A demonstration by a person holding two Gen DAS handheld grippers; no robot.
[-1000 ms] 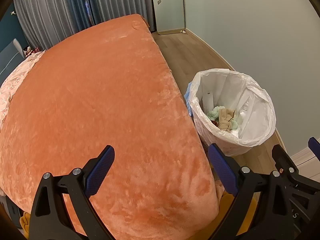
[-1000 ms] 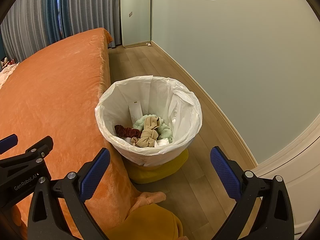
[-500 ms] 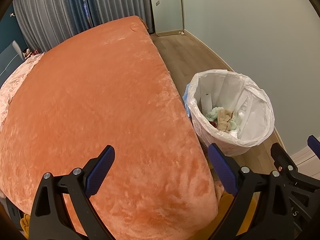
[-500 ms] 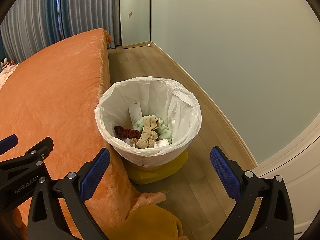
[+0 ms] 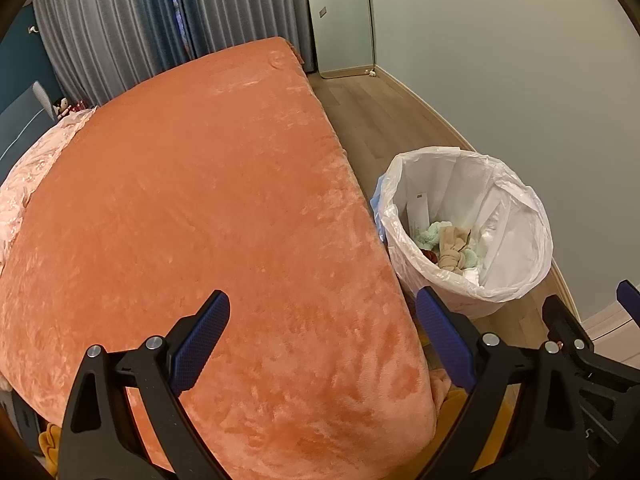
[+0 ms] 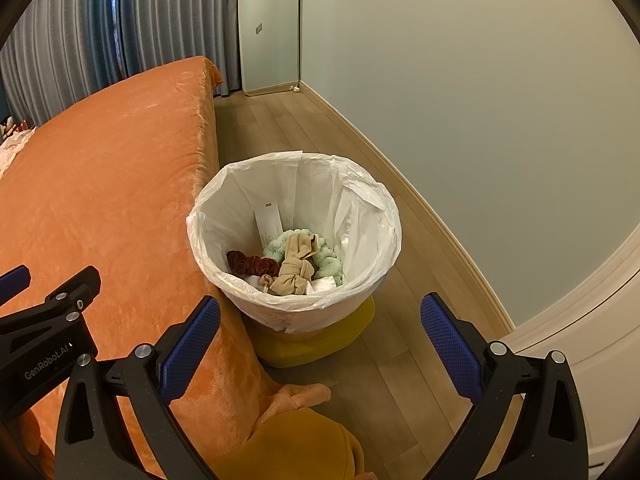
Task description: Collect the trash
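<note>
A waste bin with a white plastic liner (image 6: 372, 216) (image 5: 520, 216) stands on the wood floor against the bed's side. Inside lie a knotted beige stocking (image 6: 294, 270), a mint fluffy cloth (image 6: 330, 258), a dark red scrunchie (image 6: 252, 264) and a white paper strip (image 6: 268, 220). My right gripper (image 6: 320, 344) hovers open above the bin's near side, nothing between its blue pads. My left gripper (image 5: 322, 340) hangs open and empty over the near corner of the orange bed cover (image 5: 200, 208), to the left of the bin.
The bed fills the left of both views, with a pink quilt (image 5: 24, 176) at its far left. A pale wall (image 6: 480, 120) runs close on the right of a narrow floor strip. Yellow cloth (image 6: 296, 444) lies on the floor near the bed corner.
The left gripper's view has drifted back slightly, so the bin sits a little lower and farther right. The right gripper and the bin's contents look unchanged.
</note>
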